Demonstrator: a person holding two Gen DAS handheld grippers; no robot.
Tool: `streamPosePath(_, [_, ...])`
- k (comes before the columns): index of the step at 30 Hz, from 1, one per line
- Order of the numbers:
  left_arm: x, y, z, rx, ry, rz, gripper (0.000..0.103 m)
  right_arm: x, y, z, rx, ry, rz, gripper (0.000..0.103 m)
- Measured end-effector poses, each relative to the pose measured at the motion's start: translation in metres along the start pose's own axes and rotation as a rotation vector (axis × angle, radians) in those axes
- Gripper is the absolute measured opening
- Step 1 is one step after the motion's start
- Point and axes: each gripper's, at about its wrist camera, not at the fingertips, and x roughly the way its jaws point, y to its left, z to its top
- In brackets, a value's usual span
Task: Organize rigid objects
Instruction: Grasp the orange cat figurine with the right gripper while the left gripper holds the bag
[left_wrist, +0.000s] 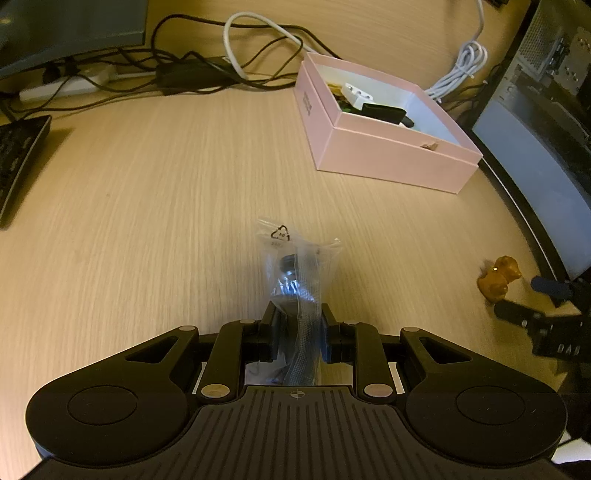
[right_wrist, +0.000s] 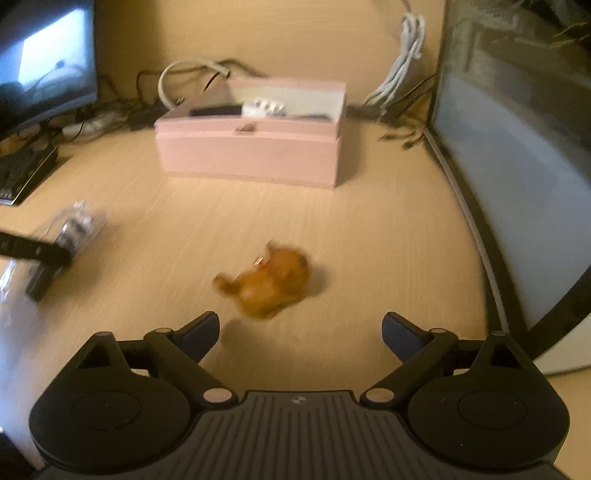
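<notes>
— So, what has your left claw (left_wrist: 297, 325) got?

— I have it pinched tight on a clear plastic bag (left_wrist: 295, 273). Something small and dark sits inside the bag, with a strip of mesh running down through it; what exactly it is I cannot tell. The bag pokes out past my fingertips, above the wooden desk (left_wrist: 147, 206).

— And your right claw (right_wrist: 300, 330)?

— Wide apart, with nothing between the fingers. Just beyond the tips, a little nearer the left one, a small orange toy animal (right_wrist: 267, 282) lies on the desk. It is blurred in my right camera, so I cannot say how it lies. The fingers do not touch it.

— Where do the two claws stand to each other?

— Side by side, apart. From the left camera I see the toy (left_wrist: 498, 278) far to the right with the right claw's fingers just beside it.

— And farther out?

— A pink box (left_wrist: 388, 155) stands open on the desk beyond both claws. It holds a white plug (left_wrist: 356, 92) and a flat black thing (left_wrist: 384, 112). Behind it lie tangled black cables (left_wrist: 192, 62) and a coiled white cable (left_wrist: 463, 70). A keyboard (left_wrist: 18, 155) sits at the far left, and a dark computer case (left_wrist: 546, 122) stands along the right.
</notes>
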Motion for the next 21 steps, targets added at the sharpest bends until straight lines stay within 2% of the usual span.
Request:
streamPosePath(6, [-0.001, -0.004, -0.002, -0.007, -0.005, 0.014, 0.024, 0.013, 0.009, 0.007, -0.082, -0.014, 0.031, 0.096])
streamPosePath(14, [-0.003, -0.004, -0.005, -0.030, -0.012, 0.019, 0.024, 0.012, 0.003, -0.002, -0.036, -0.023, 0.047, 0.086])
streamPosePath(21, [-0.004, -0.006, -0.007, -0.037, -0.015, 0.031, 0.024, 0.010, 0.008, 0.007, -0.073, -0.060, 0.053, 0.085])
